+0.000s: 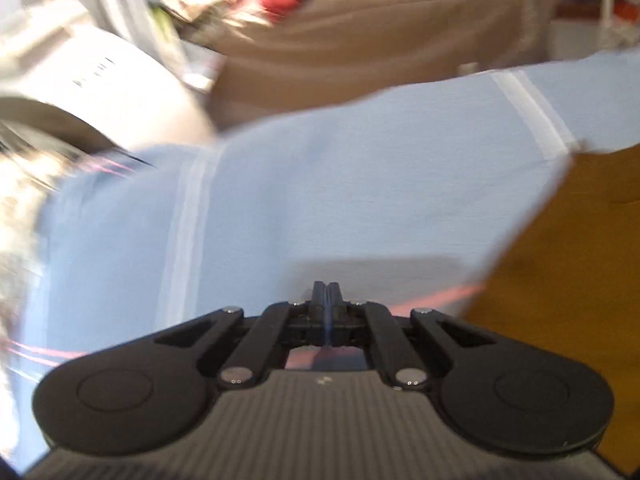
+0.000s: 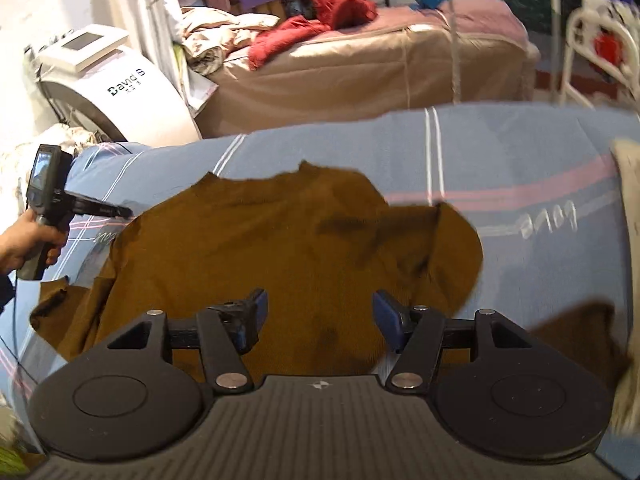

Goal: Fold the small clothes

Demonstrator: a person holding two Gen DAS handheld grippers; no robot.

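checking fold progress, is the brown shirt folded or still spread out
Mostly spread. The brown shirt lies flat across the blue bedsheet, with only its right sleeve flipped over; no neat fold shows.

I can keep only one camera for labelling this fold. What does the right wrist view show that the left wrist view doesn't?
Only the right wrist view: the whole brown garment spread out, the open right gripper above it, the left gripper from the side, and the hand holding it.
Only the left wrist view: the left gripper's jaws shut, nothing seen between them, over bare sheet.
Both: the blue striped sheet, the garment, the beige bed and the white machine.
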